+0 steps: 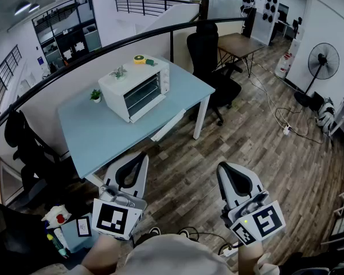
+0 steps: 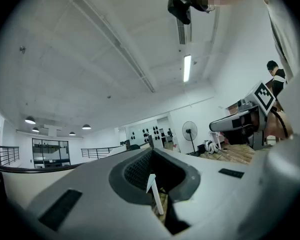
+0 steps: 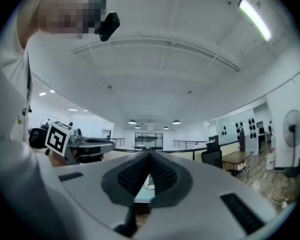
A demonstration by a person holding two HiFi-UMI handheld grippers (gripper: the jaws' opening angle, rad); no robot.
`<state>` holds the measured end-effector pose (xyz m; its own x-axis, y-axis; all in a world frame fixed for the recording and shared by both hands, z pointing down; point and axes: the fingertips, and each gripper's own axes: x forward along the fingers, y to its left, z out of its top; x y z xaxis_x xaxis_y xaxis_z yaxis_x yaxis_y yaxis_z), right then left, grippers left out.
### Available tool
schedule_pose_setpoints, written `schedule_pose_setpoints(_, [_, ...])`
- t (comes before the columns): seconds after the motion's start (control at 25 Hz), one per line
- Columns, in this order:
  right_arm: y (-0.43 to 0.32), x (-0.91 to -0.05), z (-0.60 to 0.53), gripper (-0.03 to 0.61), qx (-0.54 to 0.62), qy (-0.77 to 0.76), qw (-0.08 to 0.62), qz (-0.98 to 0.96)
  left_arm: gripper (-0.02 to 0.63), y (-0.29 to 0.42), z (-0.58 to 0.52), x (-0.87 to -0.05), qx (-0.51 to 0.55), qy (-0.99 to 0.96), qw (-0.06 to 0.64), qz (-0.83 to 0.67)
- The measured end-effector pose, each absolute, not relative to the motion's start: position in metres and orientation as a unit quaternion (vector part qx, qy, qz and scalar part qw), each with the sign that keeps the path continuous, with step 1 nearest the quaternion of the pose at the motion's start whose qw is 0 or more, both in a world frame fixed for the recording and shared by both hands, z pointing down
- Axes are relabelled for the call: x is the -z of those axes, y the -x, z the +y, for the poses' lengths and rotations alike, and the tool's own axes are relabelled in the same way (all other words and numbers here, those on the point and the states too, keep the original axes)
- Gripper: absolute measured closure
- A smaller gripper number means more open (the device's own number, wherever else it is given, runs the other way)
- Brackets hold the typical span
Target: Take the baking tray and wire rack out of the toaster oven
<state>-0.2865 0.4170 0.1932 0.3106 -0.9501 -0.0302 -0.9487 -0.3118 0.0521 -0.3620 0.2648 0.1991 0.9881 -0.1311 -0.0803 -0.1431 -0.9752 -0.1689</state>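
Both grippers are hovering level in the head view, the left gripper [image 1: 141, 156] and right gripper [image 1: 221, 167] well apart from the table [image 1: 86, 132], where the toaster oven [image 1: 139, 90] is sitting door shut, so the tray and rack are probably lying inside unseen, with everything left to do. In the left gripper view its jaws are pressing together, empty. In the right gripper view its jaws are meeting too, holding nothing.

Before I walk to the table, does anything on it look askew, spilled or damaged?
Only the toaster oven stands out: it is turned at an angle to the edges of the table, and a small plant sits on its top. Nothing looks spilled or damaged.
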Motion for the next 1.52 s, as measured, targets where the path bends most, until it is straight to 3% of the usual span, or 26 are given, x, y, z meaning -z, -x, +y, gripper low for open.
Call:
schedule_pose_setpoints(0.36, [0.262,-0.203,0.432,0.575,0.014,-0.800,-0.026,-0.599,0.609,0.336,0.285,-0.208,-0.028,0.991,0.112,0.072])
schedule_pose_setpoints(0.68, [0.241,-0.210,0.446,0.574,0.018,-0.811,-0.049,-0.583,0.607,0.326,0.297,-0.208,-0.046,0.990,0.094,0.093])
schedule_pose_setpoints(0.72, [0.234,-0.211,0.445,0.475,0.015,-0.816,-0.052,-0.575,0.595,0.325,0.295,-0.207,-0.052,0.989,0.091,0.100])
schedule_pose_setpoints(0.76, [0.228,-0.212,0.443,0.277,0.011,-0.821,-0.053,-0.568,0.520,0.324,0.293,-0.206,-0.055,0.989,0.090,0.104])
schedule_pose_setpoints(0.8, [0.222,-0.214,0.441,0.206,0.008,-0.826,-0.052,-0.562,0.385,0.322,0.290,-0.207,-0.055,0.989,0.090,0.107])
schedule_pose_setpoints(0.84, [0.217,-0.215,0.440,0.192,0.007,-0.829,-0.050,-0.556,0.305,0.320,0.287,-0.208,-0.055,0.988,0.089,0.109])
schedule_pose_setpoints(0.88, [0.213,-0.216,0.437,0.178,0.006,-0.831,-0.047,-0.554,0.294,0.317,0.282,-0.210,-0.054,0.988,0.088,0.112])
schedule_pose_setpoints(1.52, [0.101,-0.239,0.322,0.196,-0.047,-0.819,-0.063,-0.569,0.287,0.218,0.173,-0.236,-0.034,0.991,0.028,0.129])
